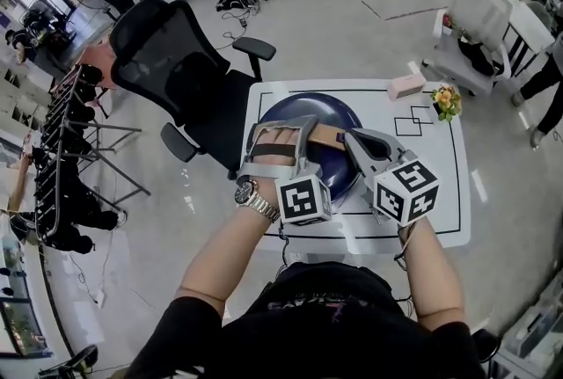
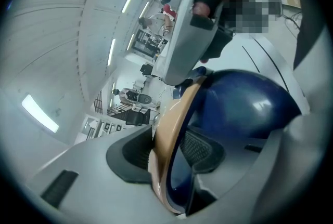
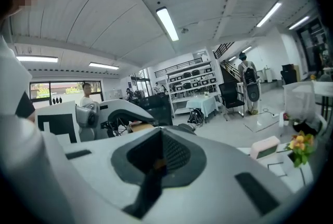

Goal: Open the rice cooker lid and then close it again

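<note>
Grips tan handle [image 2: 174, 114] of rice cooker [image 1: 308, 109] in left gripper [image 2: 169, 151] while easing jaws apart; holds right gripper [image 3: 156, 165] clenched at its 3 o'clock.

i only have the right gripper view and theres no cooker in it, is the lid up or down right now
observer: down, going by the head view. the blue rice cooker lid looks closed.
operator: whats the other one doing
observer: the tan handle stands between the jaws of the left gripper.
operator: and where is mine
observer: the right gripper is over the lid, jaws together and empty, its tip by the handle's right end.
</note>
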A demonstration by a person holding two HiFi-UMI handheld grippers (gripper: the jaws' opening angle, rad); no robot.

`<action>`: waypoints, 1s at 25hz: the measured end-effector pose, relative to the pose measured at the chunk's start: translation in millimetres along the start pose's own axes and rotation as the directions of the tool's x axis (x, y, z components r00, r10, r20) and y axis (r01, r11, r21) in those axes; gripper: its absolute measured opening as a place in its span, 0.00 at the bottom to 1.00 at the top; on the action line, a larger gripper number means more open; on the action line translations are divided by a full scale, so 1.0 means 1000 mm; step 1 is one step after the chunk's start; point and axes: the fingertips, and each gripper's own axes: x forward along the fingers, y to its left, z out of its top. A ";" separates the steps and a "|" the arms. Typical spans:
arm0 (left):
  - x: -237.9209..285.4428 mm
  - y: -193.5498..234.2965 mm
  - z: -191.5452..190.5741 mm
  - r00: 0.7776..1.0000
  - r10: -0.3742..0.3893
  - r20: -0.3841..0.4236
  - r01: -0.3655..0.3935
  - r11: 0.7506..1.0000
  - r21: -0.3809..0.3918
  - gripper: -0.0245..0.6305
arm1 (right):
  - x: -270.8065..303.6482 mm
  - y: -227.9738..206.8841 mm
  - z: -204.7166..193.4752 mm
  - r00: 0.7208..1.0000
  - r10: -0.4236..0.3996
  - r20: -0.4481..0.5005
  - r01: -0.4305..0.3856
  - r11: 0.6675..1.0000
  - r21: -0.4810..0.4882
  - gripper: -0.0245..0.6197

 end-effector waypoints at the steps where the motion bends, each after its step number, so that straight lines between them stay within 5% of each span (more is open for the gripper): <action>1: 0.000 -0.001 0.000 1.000 -0.001 -0.006 0.001 1.000 0.006 0.28 | 0.000 -0.001 -0.001 1.000 0.005 -0.001 -0.005 1.000 0.007 0.04; 18: 0.011 -0.023 -0.002 0.994 -0.002 -0.113 0.014 0.994 0.105 0.28 | -0.002 -0.013 -0.021 0.996 0.091 0.015 -0.092 0.993 0.076 0.04; 25: -0.009 -0.008 -0.008 0.978 0.148 -0.146 -0.147 0.989 0.015 0.31 | -0.008 -0.007 -0.020 0.987 0.162 0.025 -0.163 0.985 0.053 0.04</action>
